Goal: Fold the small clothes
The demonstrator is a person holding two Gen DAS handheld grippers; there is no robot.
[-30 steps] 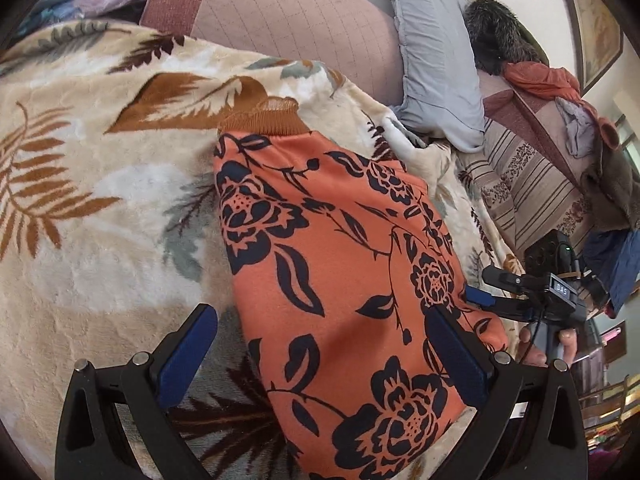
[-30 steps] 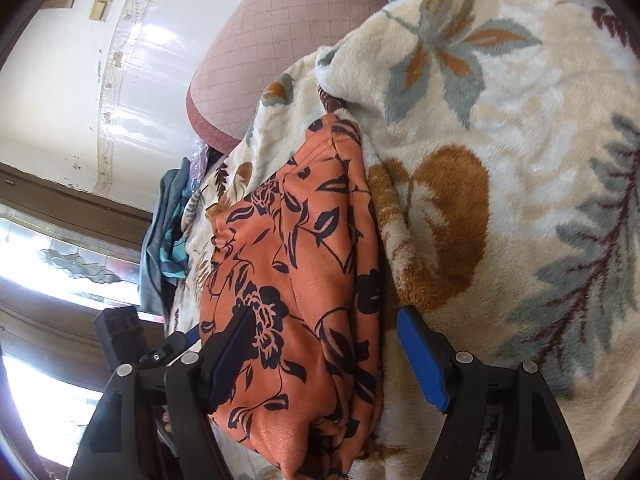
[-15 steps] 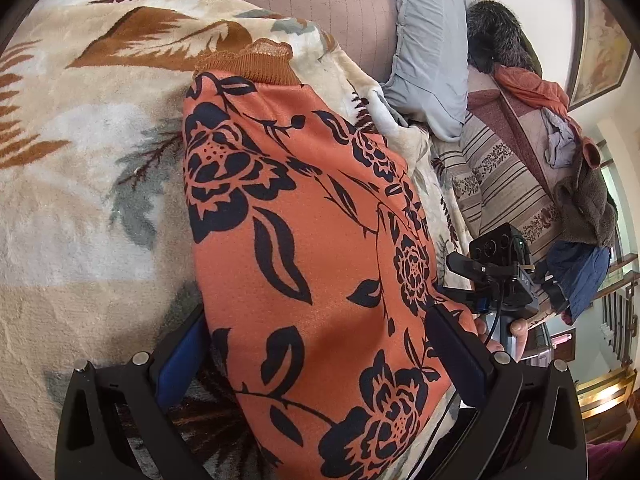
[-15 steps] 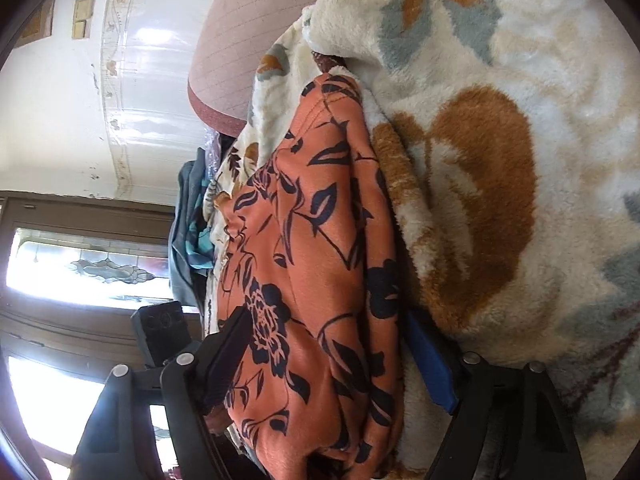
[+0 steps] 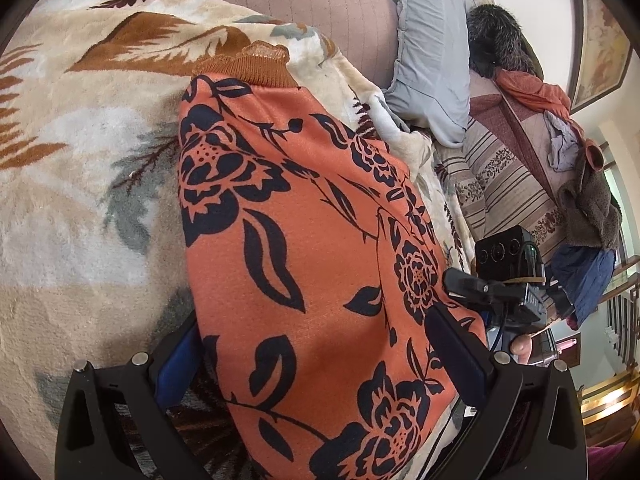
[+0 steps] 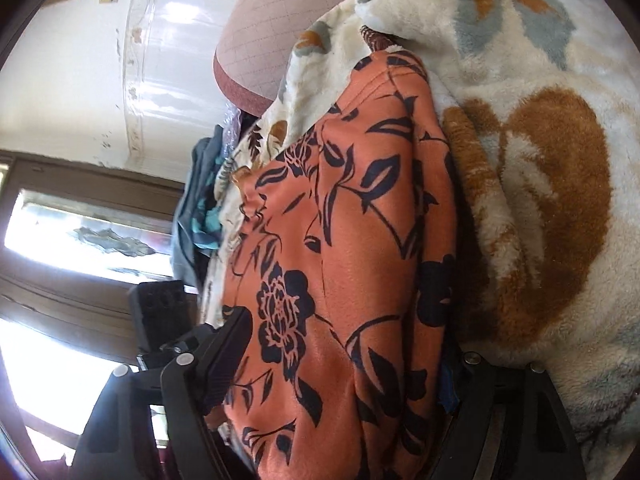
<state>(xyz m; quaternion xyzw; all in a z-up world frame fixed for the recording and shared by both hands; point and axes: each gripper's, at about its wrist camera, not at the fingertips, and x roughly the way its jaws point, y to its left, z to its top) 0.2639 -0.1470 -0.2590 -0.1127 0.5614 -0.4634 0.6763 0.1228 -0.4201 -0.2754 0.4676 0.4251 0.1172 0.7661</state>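
Orange floral garment lies folded on the leafy blanket, w/ its ribbed hem toward the pillows. Left gripper and right gripper both have jaws spread wide, straddling the cloth, not pinching.

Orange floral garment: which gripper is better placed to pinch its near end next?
Probably either: the garment lies between the open fingers of both the left gripper and the right gripper, opposite each other.

Pale walls, a bright wood-framed window, a framed picture (partly cut off).
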